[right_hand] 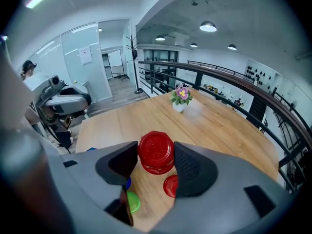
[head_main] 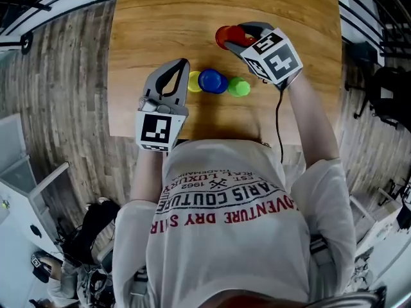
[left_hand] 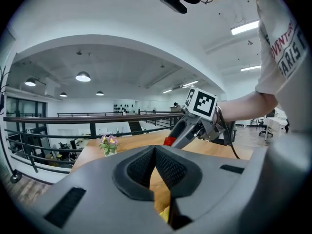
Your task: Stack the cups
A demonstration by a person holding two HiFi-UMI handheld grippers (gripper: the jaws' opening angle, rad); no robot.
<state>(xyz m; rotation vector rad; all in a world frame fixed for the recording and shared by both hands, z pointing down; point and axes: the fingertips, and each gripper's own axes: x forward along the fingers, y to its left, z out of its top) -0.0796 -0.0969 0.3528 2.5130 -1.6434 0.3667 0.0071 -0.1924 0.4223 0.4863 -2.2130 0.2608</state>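
Observation:
My right gripper (head_main: 236, 34) is shut on a red cup (right_hand: 156, 151), held above the far part of the wooden table (head_main: 148, 24). A second red cup (right_hand: 170, 185) sits on the table just below the held one. A yellow cup (head_main: 194, 81), a blue cup (head_main: 212, 81) and a green cup (head_main: 239, 86) stand in a row near the table's front edge. My left gripper (head_main: 183, 63) is shut with nothing between its pads, just left of the yellow cup, a sliver of which (left_hand: 165, 214) shows under its jaws.
A small pot of flowers (right_hand: 181, 98) stands at the table's far edge. Past the table runs a dark railing (right_hand: 229, 82). Wood-pattern floor (head_main: 58, 88) lies around the table, and chairs and bags stand behind me at the lower left.

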